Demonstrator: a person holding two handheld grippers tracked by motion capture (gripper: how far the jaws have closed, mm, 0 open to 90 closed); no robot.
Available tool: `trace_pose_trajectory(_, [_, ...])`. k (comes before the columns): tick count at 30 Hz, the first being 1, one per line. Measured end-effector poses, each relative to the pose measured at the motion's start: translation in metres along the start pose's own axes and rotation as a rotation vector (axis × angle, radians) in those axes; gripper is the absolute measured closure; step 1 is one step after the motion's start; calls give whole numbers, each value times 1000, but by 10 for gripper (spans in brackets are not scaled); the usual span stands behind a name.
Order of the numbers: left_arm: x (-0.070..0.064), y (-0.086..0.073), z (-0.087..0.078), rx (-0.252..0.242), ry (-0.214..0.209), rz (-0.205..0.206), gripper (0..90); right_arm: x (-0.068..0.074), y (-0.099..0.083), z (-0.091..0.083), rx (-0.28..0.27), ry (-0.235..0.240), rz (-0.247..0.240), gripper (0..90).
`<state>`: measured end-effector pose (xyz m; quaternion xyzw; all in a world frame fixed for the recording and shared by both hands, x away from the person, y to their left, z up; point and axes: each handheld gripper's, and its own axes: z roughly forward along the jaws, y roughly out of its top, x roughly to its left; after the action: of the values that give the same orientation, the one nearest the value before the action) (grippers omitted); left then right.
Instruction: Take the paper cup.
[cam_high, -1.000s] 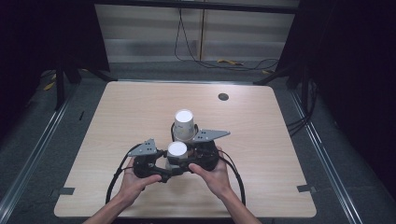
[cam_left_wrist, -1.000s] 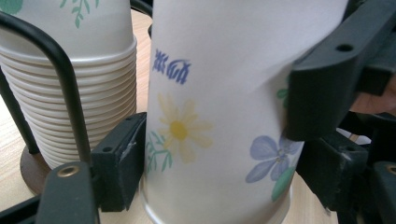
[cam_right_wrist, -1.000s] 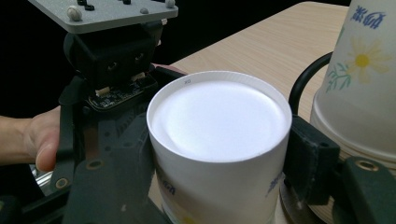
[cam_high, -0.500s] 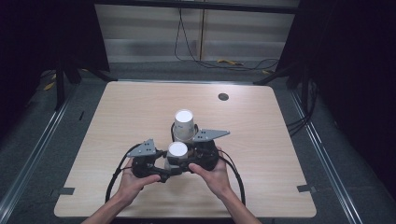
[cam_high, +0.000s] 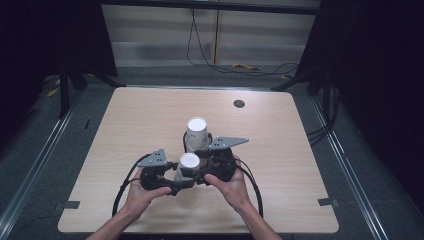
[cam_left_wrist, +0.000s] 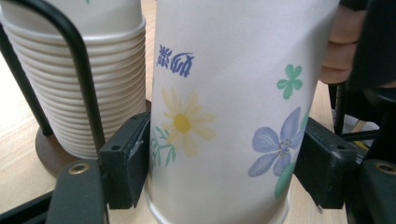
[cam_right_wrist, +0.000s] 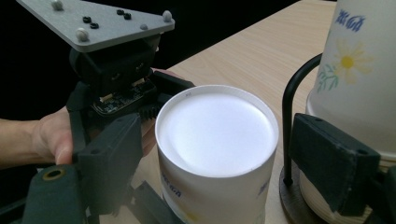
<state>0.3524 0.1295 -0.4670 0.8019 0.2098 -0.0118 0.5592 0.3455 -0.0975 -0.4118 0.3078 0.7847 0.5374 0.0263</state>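
My left gripper (cam_left_wrist: 219, 175) clamps an upside-down paper cup (cam_left_wrist: 224, 107) just beside the cup stack (cam_high: 197, 134). My right gripper (cam_right_wrist: 219, 168) straddles it, jaws apart. Next, I judge, a careful lift away from the stack.

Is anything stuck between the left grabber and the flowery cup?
Nothing visible is. In the left gripper view, the left gripper has a black jaw against each side of the single paper cup. The stack of cups stands beside it, off to the side.
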Motion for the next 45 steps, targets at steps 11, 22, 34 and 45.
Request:
trace_pose_trajectory(11, [5,-1,-8,29,19,-10,278,-4,1,-7,-3,2,1,173])
trace_pose_trajectory(22, [9,5,-19,65,20,-15,285,-9,0,-23,13,-7,-10,165])
trace_pose_trajectory(34, [12,10,-24,82,38,-8,289,-12,-3,-40,15,-34,-12,227])
trace_pose_trajectory(45, [12,15,-21,235,64,15,296,-17,-7,-41,113,-48,-24,210])
